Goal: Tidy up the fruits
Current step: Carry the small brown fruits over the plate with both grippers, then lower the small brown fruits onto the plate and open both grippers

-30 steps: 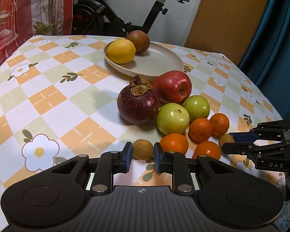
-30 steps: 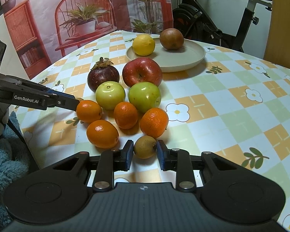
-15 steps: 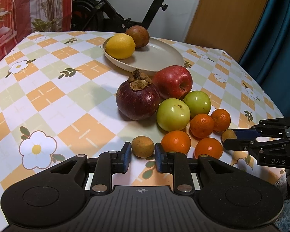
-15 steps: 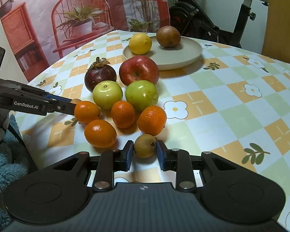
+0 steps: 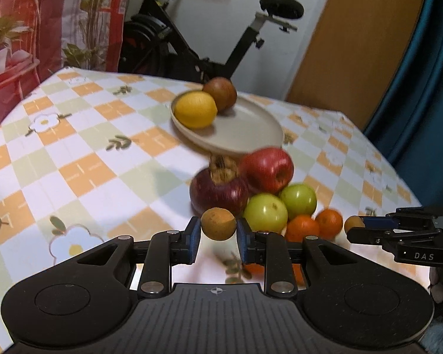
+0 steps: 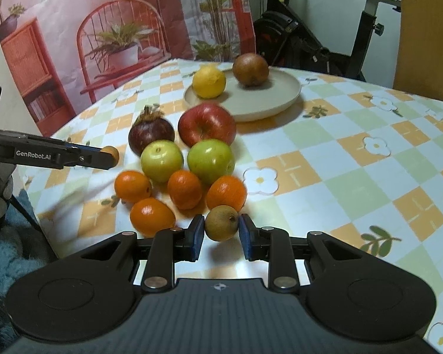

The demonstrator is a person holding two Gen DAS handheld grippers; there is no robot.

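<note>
Two grippers are each clamped on a small brown fruit, so the step in hand looks like the carry toward the plate (image 6: 292, 94), which sits toward the table's far edge. The table (image 6: 354, 177), under a checked flower cloth, bears everything. On the plate lie a lemon (image 6: 208, 81) and a round brown fruit (image 6: 250, 68), side by side, with the near half of the plate bare.

Between the plate and the near edge the loose fruit is bunched: a mangosteen (image 6: 150, 132) and a red apple (image 6: 206, 124) side by side nearest the plate, two green apples (image 6: 211, 160) in front of them, and four small oranges (image 6: 152, 216) closest to the near edge.

The left gripper (image 5: 217, 237) has its blue pads closed on a small brown fruit (image 5: 218, 224), perhaps a longan, though motion blur makes the kind uncertain; it hangs clear of the cloth near the table's near left corner. The right gripper (image 6: 221, 236) is closed on a second small brown fruit (image 6: 221, 226), low by the near edge and just beside the nearest orange; whether it is off the cloth I cannot tell.

Next, each fruit should travel over the pile, high enough to clear the apples, and be let go on the plate's bare part so that neither rolls off the shallow rim.
</note>
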